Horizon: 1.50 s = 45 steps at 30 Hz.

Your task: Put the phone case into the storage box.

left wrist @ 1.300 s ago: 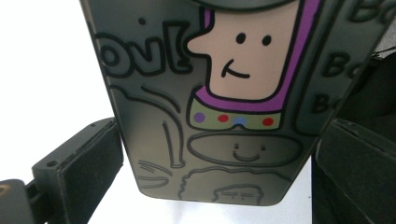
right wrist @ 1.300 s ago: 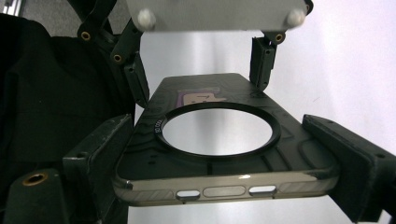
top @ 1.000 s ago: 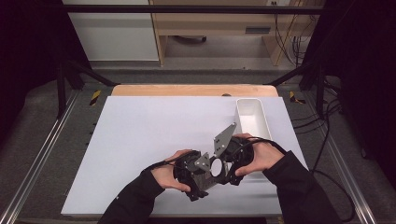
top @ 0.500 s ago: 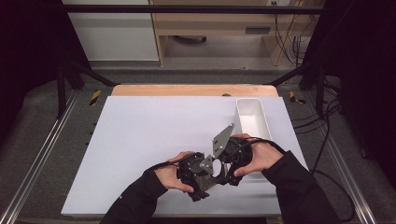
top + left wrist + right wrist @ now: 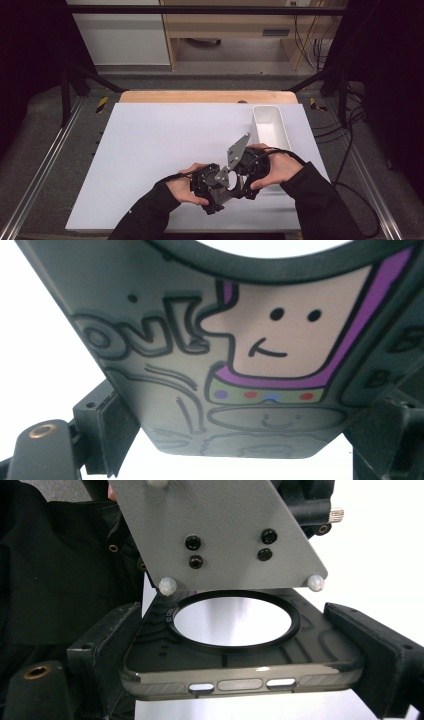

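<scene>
Jaws of the right gripper (image 5: 240, 665) stood clamped on the long edges of a smoky translucent phone case (image 5: 240, 655), flat, round-cornered, with a black ring around its circular opening. Across from it, the left gripper (image 5: 240, 440) had just been closing, the case's cartoon-printed face (image 5: 280, 340) between its black jaws; whether its pads pressed could not be told. Both met low over the white table (image 5: 165, 150), near a white oblong bin (image 5: 270, 127). Hands hid the case from above.
</scene>
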{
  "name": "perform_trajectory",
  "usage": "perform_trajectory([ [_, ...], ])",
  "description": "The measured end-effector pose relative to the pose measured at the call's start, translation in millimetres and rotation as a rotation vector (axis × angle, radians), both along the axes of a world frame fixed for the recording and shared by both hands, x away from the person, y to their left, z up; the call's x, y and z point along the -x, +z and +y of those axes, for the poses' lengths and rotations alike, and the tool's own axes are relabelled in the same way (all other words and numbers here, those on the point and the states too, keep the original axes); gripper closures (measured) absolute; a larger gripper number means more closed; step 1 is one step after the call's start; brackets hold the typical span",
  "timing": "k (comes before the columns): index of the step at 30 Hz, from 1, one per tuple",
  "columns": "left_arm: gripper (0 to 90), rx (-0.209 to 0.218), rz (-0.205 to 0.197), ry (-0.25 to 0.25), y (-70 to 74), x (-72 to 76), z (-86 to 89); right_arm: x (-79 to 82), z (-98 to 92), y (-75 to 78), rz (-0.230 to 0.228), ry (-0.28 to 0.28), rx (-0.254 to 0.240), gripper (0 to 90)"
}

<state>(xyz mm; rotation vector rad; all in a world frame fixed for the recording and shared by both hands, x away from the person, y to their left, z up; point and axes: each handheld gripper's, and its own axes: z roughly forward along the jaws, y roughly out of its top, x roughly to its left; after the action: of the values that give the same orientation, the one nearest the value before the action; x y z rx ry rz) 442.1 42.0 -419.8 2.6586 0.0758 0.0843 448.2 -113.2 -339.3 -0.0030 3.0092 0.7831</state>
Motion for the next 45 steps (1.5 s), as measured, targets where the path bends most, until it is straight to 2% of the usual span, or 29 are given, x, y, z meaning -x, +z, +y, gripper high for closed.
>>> perform_trajectory([
  [12,11.3,0.027,-0.016,0.010,0.4,-0.4,2.0,0.4,-1.6,1.2,-0.018,0.000,-0.028,11.1],
  [16,11.4,0.039,-0.026,0.012,0.8,0.5,3.7,0.6,-1.9,3.0,-0.027,0.003,-0.060,9.5],
  [20,11.3,0.049,-0.030,0.020,1.2,0.4,6.5,2.1,-3.7,4.7,-0.043,-0.009,-0.062,5.6],
  [29,11.3,0.097,-0.020,0.031,1.2,0.9,15.9,4.1,-10.7,12.1,-0.067,-0.034,-0.153,2.4],
  [33,11.3,0.127,-0.007,0.042,-0.6,0.5,22.8,3.7,-17.4,14.2,-0.065,-0.047,-0.214,2.1],
  [45,11.3,0.274,0.001,0.079,-4.6,1.2,38.8,5.1,-37.3,7.5,-0.064,-0.084,-0.353,1.4],
])
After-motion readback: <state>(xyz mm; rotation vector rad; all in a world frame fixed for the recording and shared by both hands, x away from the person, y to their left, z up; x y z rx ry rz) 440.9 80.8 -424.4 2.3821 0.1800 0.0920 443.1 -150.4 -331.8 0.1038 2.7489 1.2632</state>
